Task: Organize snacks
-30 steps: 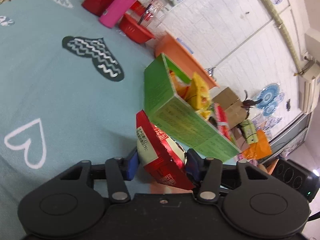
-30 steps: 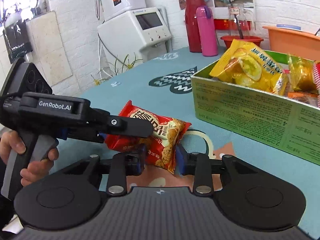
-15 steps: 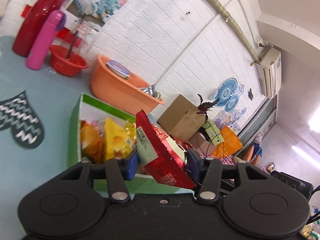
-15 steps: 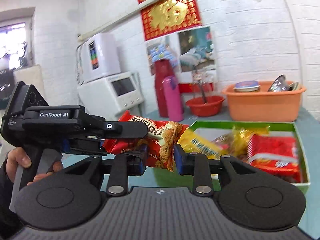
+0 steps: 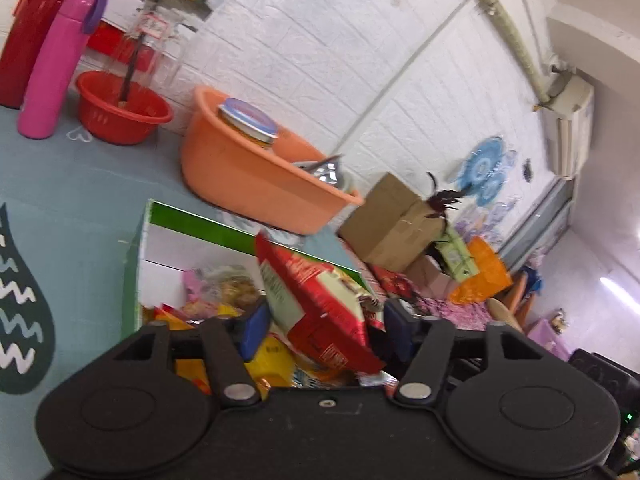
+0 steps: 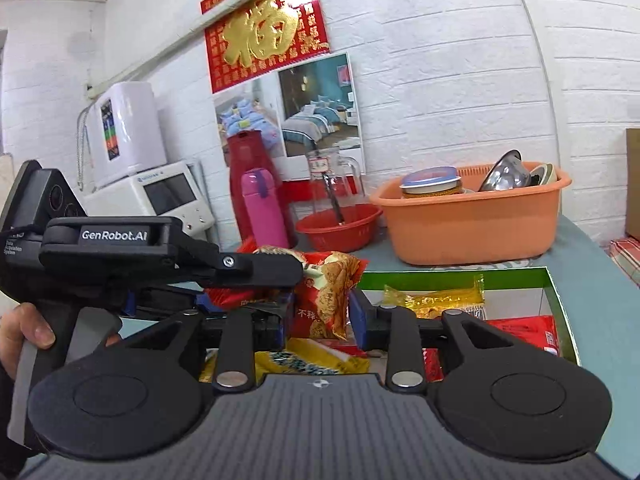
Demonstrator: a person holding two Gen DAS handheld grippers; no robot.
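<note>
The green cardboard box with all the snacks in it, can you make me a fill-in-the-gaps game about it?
1. The green cardboard box sits on a ____ tablecloth.
2. Behind the box stands an ____ plastic tub full of dishes.
3. The tall pink bottle stands next to a ____ round basin.
4. The red snack packet hangs above the box between the left tool's ____ pads.

Missing words: blue; orange; red; blue

A lived-in home; whitewashed brick wall [image 6: 460, 60] with a red good-luck calendar [image 6: 266, 28]; dish tub [image 6: 472, 232], flask [image 6: 264, 208], stacked cardboard boxes [image 5: 392, 220].
</note>
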